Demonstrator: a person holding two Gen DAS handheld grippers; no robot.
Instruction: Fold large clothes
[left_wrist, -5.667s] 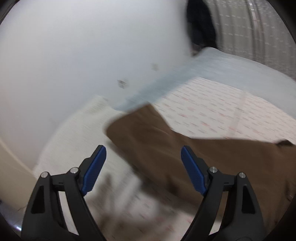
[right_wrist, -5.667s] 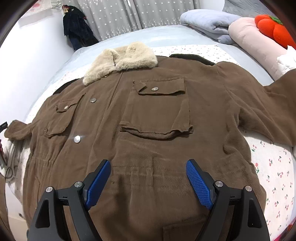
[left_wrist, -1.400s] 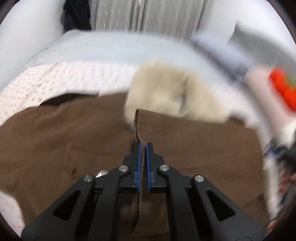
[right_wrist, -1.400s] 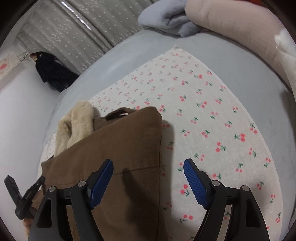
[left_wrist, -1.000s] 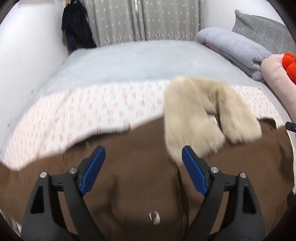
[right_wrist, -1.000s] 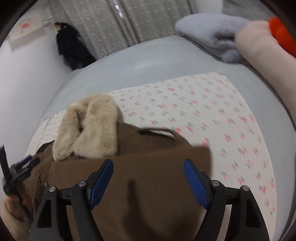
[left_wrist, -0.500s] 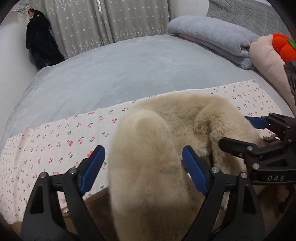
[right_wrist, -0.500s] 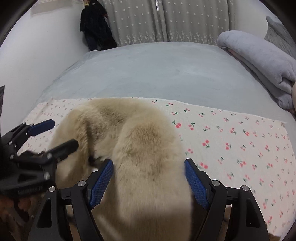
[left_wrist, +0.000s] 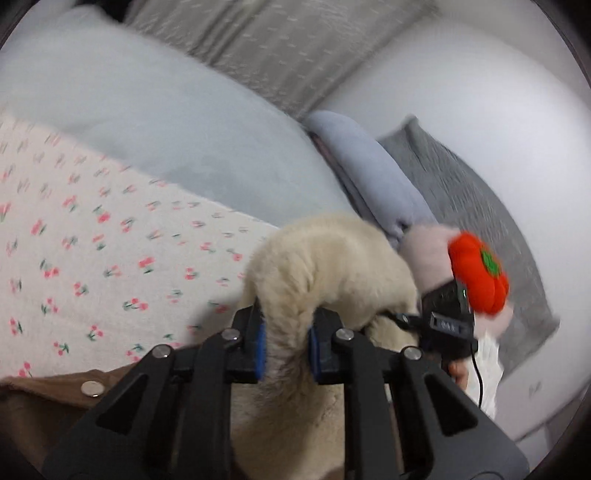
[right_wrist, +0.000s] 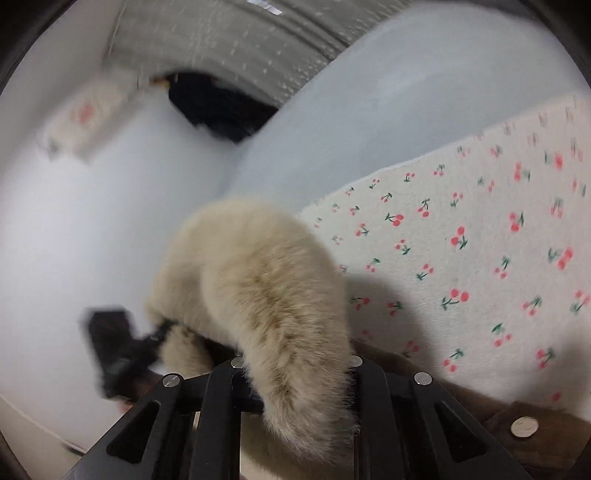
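The brown jacket has a cream fur collar. My left gripper is shut on one end of the fur collar, which arches up between its blue pads. My right gripper is shut on the other end of the collar; fur hides its pads. The collar is lifted above the bed. Brown jacket cloth with a metal snap hangs below. The right gripper shows at the right of the left wrist view, and the left gripper shows blurred at the left of the right wrist view.
A white cherry-print sheet covers the pale blue bed. A folded blue blanket, a pink pillow with an orange plush and a grey pillow lie at the head. Grey curtains and a dark hanging garment stand behind.
Both grippers have closed on the fur collar, which they straddled open half a second ago. Both have lifted and swung, so the views are tilted and blurred.
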